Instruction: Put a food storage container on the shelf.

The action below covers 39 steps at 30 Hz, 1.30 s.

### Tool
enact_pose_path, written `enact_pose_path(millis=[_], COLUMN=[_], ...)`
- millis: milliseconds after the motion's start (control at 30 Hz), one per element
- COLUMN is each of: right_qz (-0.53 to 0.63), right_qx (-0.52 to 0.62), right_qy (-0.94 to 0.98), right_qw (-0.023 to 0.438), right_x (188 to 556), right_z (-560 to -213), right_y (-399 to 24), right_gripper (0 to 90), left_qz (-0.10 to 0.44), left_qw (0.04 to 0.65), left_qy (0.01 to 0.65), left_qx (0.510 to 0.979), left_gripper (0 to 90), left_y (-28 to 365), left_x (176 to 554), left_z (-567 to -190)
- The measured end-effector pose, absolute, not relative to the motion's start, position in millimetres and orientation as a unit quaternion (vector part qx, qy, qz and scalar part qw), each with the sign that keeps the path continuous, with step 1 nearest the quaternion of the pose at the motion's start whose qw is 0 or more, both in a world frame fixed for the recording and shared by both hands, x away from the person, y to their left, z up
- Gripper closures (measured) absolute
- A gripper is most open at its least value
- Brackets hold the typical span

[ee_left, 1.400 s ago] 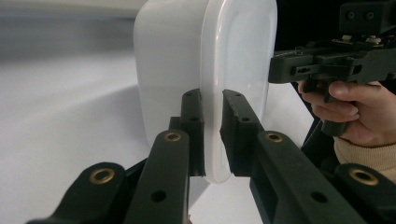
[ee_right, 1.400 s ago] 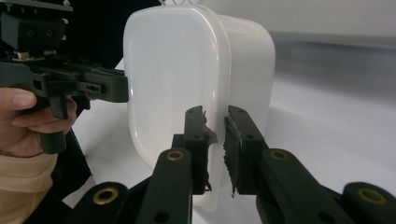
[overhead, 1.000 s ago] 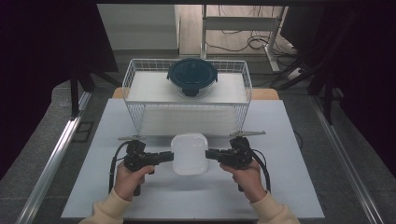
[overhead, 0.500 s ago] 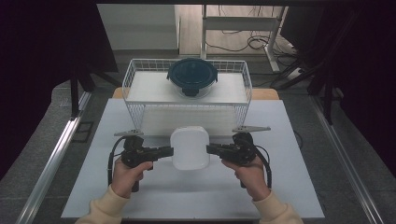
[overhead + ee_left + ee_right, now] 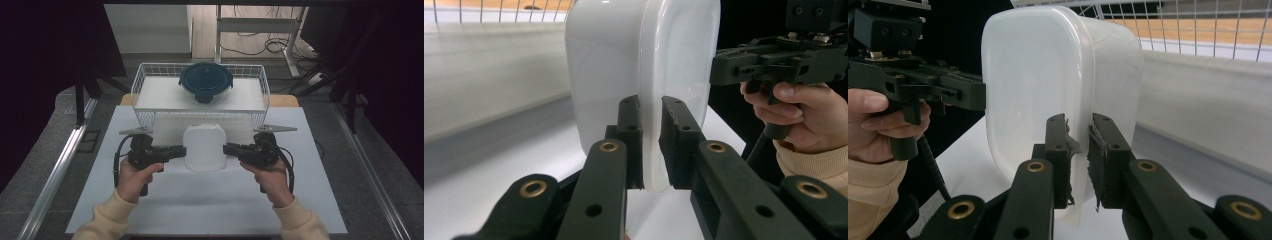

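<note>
White plastic box (image 5: 204,147) hung above the table (image 5: 210,205), its rim pinched at opposite sides by the left gripper (image 5: 176,151) and right gripper (image 5: 232,149). Both jaws were clamped tight. Just beyond stood the wire basket (image 5: 145,82); bare tabletop lay nearer.

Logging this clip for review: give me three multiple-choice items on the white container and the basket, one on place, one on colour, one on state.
1. Where is the round lidded bowl?
A. in the wire basket
B. on the table
C. in a hand

2. What colour is its lid?
A. red
B. dark blue
C. white

3. How is the white container held?
A. left gripper alone
B. by no gripper
C. left gripper and right gripper, one on each side's rim

Key: 1 A, basket walls surround it; 2 B, per the high view; 3 C, both gripper views show fingers clamping the rim.
</note>
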State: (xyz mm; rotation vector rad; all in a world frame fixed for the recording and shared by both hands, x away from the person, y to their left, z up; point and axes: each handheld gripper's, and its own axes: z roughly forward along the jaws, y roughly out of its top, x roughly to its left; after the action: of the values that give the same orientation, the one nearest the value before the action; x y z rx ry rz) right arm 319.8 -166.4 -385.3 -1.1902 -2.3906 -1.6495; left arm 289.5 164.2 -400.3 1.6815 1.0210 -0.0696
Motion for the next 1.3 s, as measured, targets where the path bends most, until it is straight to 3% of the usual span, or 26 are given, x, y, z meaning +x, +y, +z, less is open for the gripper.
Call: enact_pose_path(millis=[1300], right_qz=[-0.566], right_qx=[-0.328], right_qy=[-0.755], right_qw=[-0.048], right_x=[319.6], right_z=[-296.5], right_y=[-154.5], right_gripper=[79.2], left_qz=[0.035], left_qw=[0.584], left_qy=[0.388], left_qx=[0.712], left_gripper=[80.6], left_y=[178.2], left_x=[286.4], left_z=[-309.0])
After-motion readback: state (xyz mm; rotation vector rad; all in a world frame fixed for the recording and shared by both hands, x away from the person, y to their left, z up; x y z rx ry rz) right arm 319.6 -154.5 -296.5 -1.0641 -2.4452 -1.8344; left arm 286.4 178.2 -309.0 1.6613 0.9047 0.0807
